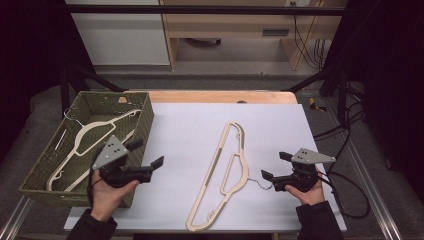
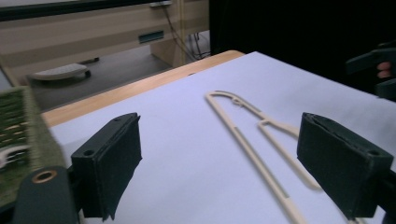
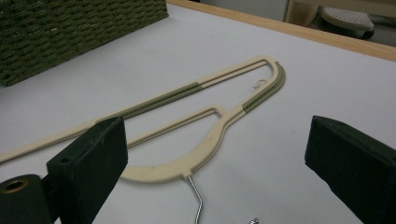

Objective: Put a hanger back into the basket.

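Hanger (image 1: 225, 175) lies flat mid-tabletop, hook toward the right edge; a second hanger (image 1: 92, 137) sits in the basket (image 1: 145, 120) at the left edge. Right claw (image 1: 273, 167) gapes beside the hook, left claw (image 1: 147, 155) gapes by the basket, both empty. Best grip: the neck, square on. White sheet (image 1: 190, 120) over wood; dim room, cabinets beyond.

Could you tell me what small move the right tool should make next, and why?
Probably ease the right tool forward and down toward the neck of the hanger, beside its metal hook. Its jaws stand open and empty just short of it, the hanger lies flat on the white sheet, and another hanger already lies in the basket.
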`<state>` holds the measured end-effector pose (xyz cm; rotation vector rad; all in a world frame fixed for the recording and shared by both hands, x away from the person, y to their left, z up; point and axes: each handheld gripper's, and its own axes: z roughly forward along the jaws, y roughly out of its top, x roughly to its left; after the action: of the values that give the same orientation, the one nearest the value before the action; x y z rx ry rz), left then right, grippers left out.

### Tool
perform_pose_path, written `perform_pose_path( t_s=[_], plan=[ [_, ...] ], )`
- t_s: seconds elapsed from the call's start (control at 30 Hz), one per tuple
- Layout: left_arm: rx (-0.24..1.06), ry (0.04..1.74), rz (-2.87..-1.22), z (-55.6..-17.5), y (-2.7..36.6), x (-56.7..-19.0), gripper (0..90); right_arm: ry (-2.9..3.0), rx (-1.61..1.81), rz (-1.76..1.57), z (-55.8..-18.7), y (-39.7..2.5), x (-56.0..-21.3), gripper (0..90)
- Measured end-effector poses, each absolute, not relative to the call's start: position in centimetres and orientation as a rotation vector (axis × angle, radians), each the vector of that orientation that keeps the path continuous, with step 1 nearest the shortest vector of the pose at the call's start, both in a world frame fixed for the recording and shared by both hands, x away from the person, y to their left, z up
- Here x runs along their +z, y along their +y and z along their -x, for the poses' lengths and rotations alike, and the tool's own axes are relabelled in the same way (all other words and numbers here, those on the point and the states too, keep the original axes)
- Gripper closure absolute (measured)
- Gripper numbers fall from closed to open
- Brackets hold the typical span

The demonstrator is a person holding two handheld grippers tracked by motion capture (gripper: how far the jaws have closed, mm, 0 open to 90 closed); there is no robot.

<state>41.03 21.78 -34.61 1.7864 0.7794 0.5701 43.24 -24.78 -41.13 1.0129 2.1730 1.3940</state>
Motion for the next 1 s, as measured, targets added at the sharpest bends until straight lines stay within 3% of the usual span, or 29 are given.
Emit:
perform_pose_path(
  t_s=[0.23,0.57,1.0],
  plan=[
    [0.531,0.739,-1.849,-40.5,18.2,-37.2,12.6,2.193,1.383,-1.023,-43.4,-24.3,-41.8,6.9],
    [0.448,0.722,-1.944,-40.7,16.4,-41.0,10.9,2.254,1.325,-0.99,-43.9,-23.3,-43.2,12.3],
    [0.408,0.711,-1.992,-41.0,15.5,-42.2,9.9,2.425,1.186,-0.915,-45.2,-21.7,-46.3,43.0]
  ],
)
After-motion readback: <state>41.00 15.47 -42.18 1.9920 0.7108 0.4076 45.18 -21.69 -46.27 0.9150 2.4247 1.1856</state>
